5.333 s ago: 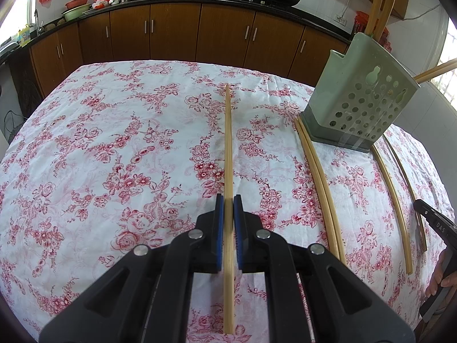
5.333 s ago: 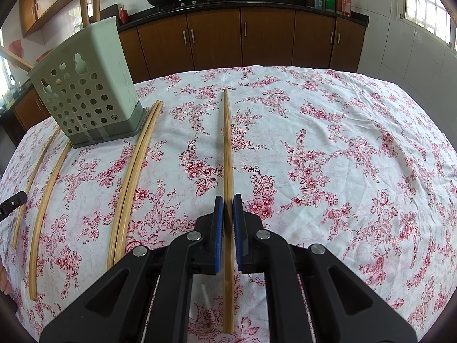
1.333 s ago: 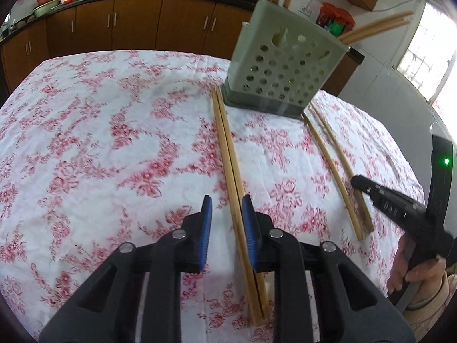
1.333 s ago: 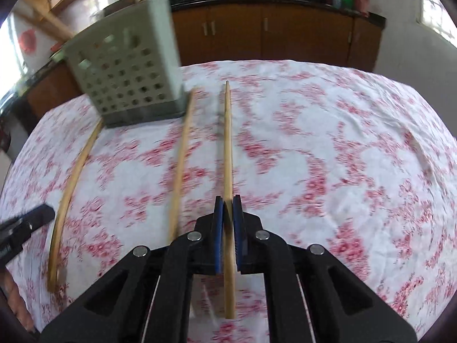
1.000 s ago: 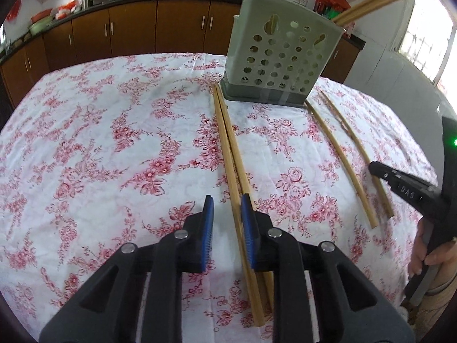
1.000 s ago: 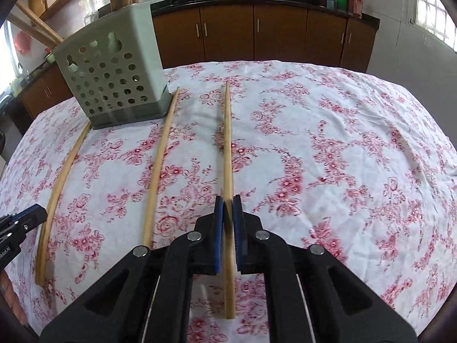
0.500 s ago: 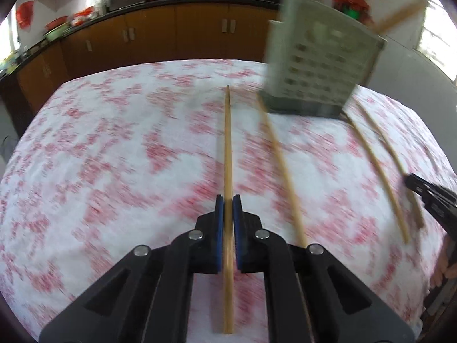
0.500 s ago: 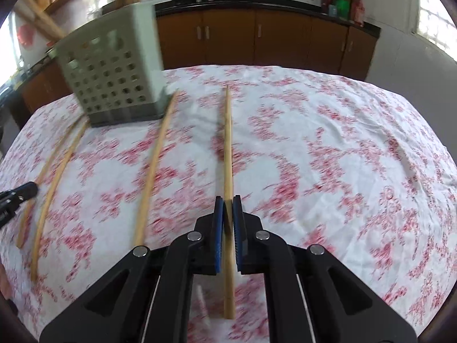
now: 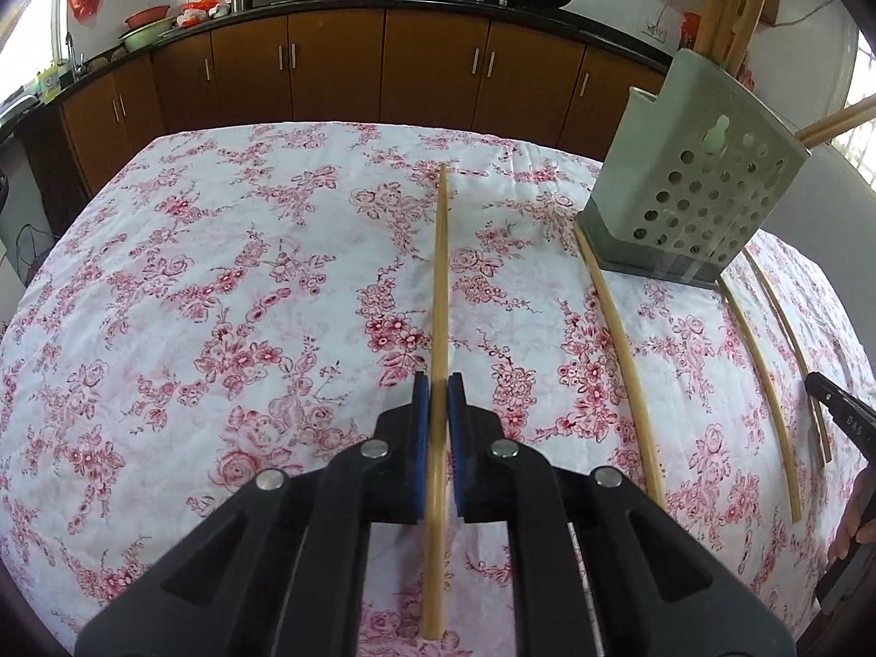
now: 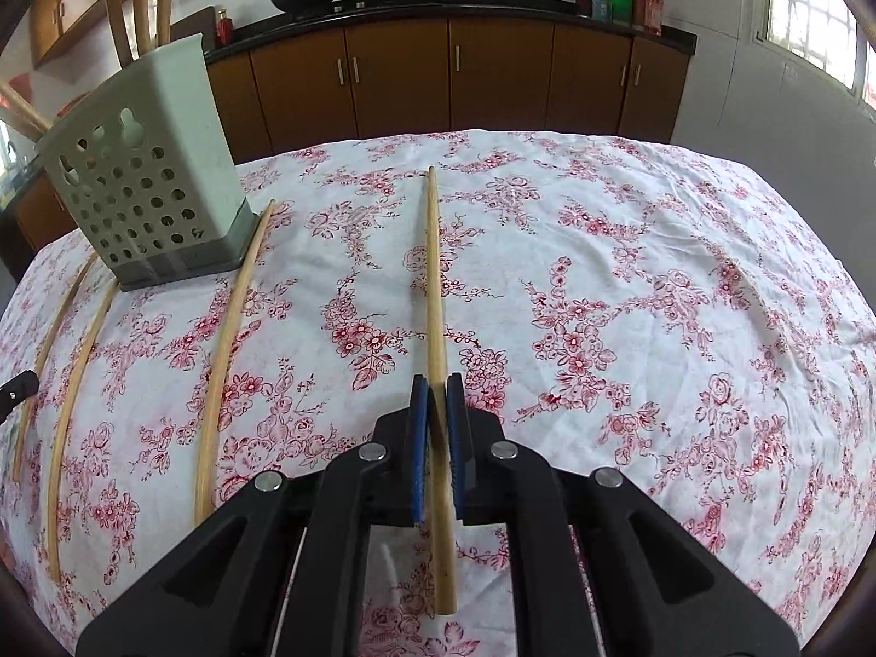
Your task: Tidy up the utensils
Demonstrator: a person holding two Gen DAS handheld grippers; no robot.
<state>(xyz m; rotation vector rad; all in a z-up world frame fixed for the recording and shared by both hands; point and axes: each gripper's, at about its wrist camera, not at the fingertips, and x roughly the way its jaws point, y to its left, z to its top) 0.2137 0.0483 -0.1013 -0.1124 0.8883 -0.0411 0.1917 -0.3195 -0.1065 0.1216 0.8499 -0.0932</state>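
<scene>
Both claws are clamped: the left claw (image 9: 431, 399) pinches a long pale bamboo chopstick (image 9: 439, 274), the right claw (image 10: 431, 399) another bamboo chopstick (image 10: 433, 274), each pointing away over the desk's red-flowered white cloth (image 9: 219, 284). A perforated grey-green plastic utensil holder (image 9: 695, 202) stands upright with chopsticks inside; three loose bamboo chopsticks (image 9: 618, 350) lie beside it.

Brown kitchen cabinets (image 9: 339, 65) under a dark counter (image 10: 493, 0) line white walls; daylight enters a window (image 10: 810, 16).
</scene>
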